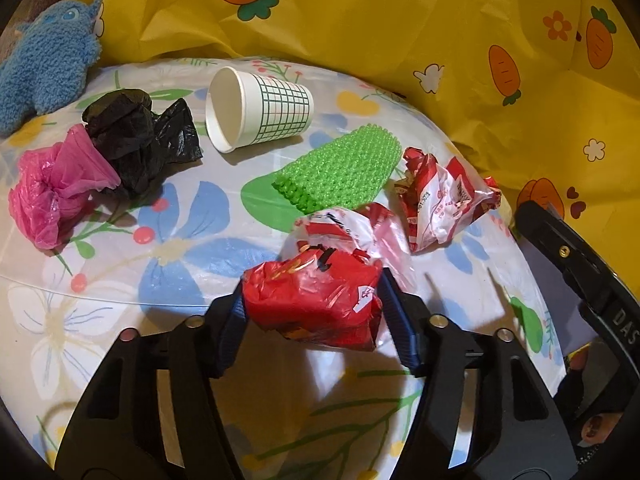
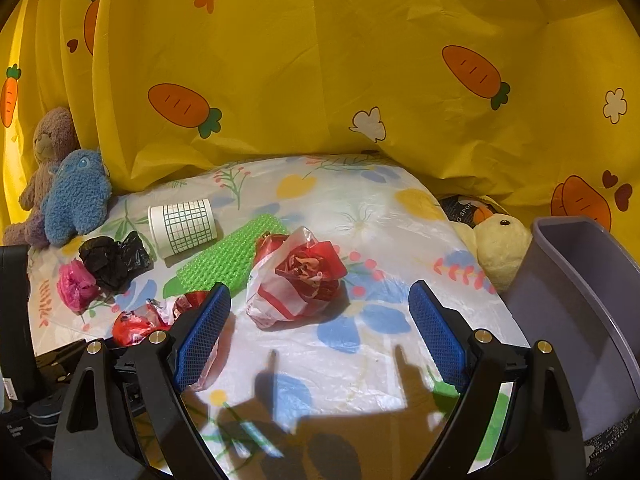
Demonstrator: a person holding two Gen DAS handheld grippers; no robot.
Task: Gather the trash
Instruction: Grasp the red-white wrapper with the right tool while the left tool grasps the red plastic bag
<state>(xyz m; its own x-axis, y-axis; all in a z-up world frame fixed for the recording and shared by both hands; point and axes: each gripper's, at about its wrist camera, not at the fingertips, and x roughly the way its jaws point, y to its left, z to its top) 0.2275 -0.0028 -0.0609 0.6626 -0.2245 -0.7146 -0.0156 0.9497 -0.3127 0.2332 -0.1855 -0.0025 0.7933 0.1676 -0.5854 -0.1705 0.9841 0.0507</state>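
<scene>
Taking the paper cup (image 1: 260, 110) as the landmark, it lies on its side on the flower-printed table cover (image 1: 120, 320), and the trash is spread around it. The largest piece, a red-and-white plastic bag (image 2: 296, 280), sits crumpled on the near right of the cup, beyond the green mesh pad (image 2: 232, 256); it looks light, soft and slippery, so I judge a pinch across its bunched middle would hold better than one on a loose edge. The right gripper (image 2: 320, 324) hovers short of it with its jaws spread wide and nothing between them. A grey bin (image 2: 580, 320) stands far right of the cup, probably where the trash goes. The cup itself looks light but easily crushed, best taken gently across its wall. Left of the cup lie a black bag (image 1: 140, 136) and a pink bag (image 1: 56, 192), both limp wads. Smallest is the red wrapper (image 1: 316, 300), nearest the camera from the cup, pinched between the pads of the left gripper (image 1: 312, 312); it compresses readily.
</scene>
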